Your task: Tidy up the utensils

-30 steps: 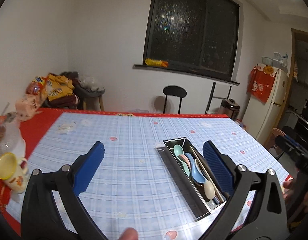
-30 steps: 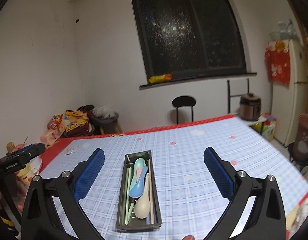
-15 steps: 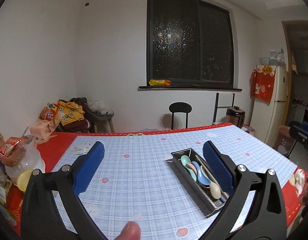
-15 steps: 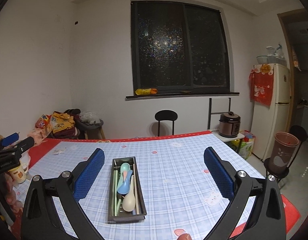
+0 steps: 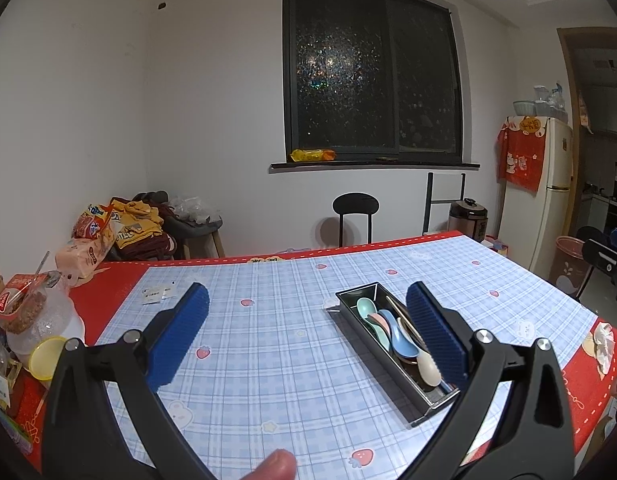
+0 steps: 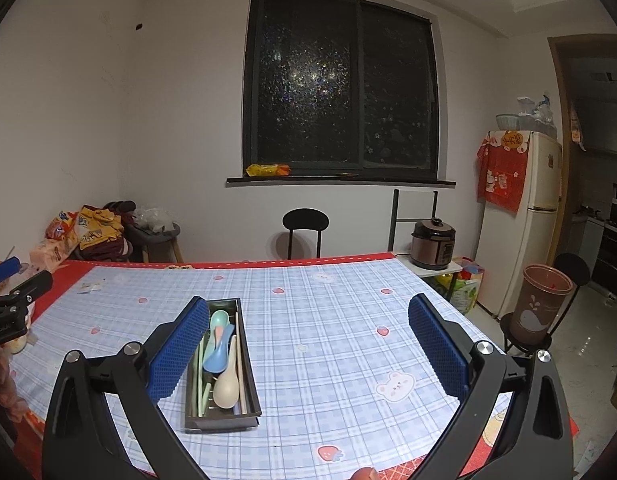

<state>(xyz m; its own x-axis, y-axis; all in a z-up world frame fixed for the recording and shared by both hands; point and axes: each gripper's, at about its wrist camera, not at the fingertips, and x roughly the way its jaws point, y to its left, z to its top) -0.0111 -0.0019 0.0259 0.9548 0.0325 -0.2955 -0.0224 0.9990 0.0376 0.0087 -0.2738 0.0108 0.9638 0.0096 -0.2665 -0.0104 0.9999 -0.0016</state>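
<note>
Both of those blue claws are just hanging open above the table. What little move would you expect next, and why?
Probably lowering the right gripper toward the metal tray. Both it and the left gripper are open and hold nothing, and the spoons lie jumbled in the tray, which sits just ahead by its left finger.

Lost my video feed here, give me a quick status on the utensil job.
Left gripper open, empty. Right gripper open, empty. Spoons and chopsticks lying in metal tray on table. Nothing in the way.
</note>
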